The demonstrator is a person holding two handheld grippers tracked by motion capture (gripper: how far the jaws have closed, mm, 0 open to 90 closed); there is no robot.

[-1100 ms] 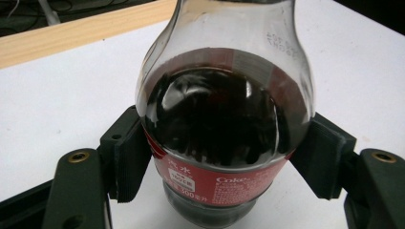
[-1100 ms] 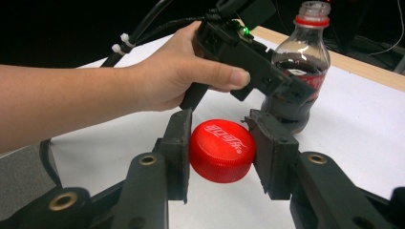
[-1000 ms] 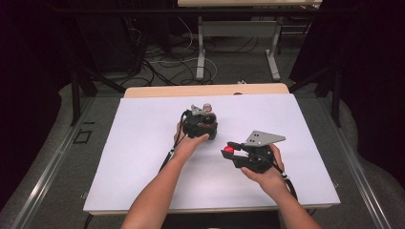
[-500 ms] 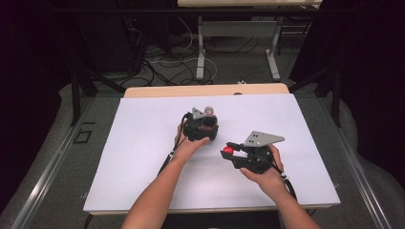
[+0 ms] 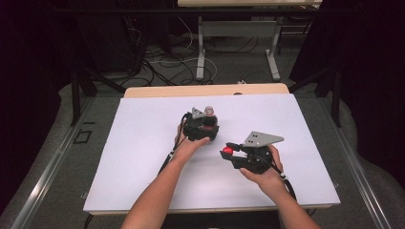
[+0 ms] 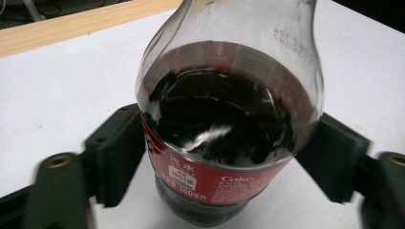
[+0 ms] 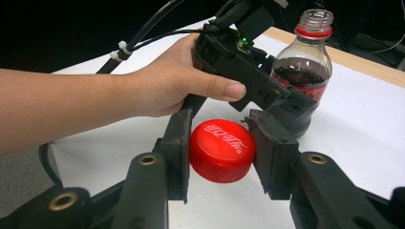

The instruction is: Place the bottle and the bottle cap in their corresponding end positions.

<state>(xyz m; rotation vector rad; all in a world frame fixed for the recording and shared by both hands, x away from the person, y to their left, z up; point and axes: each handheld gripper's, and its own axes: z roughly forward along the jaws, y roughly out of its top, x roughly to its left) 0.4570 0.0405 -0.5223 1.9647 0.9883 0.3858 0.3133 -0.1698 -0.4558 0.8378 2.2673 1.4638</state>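
While right gripper (image 7: 220, 151) pinches red cap (image 7: 222, 150), left gripper's (image 6: 224, 157) jaws loosen beside bottle (image 6: 227, 109)

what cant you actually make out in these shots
- Bottle mouth, left gripper view: cut off by the top edge.
- Left gripper pads against the bottle, left gripper view: its jaws have just been opening with the bottle between them; contact too blurred to judge.
- Bottle base, right gripper view: hidden behind the left gripper.
- Label print: small characters, too blurred to read.
- Red cap underside, right gripper view: faces away, clamped in the right gripper.
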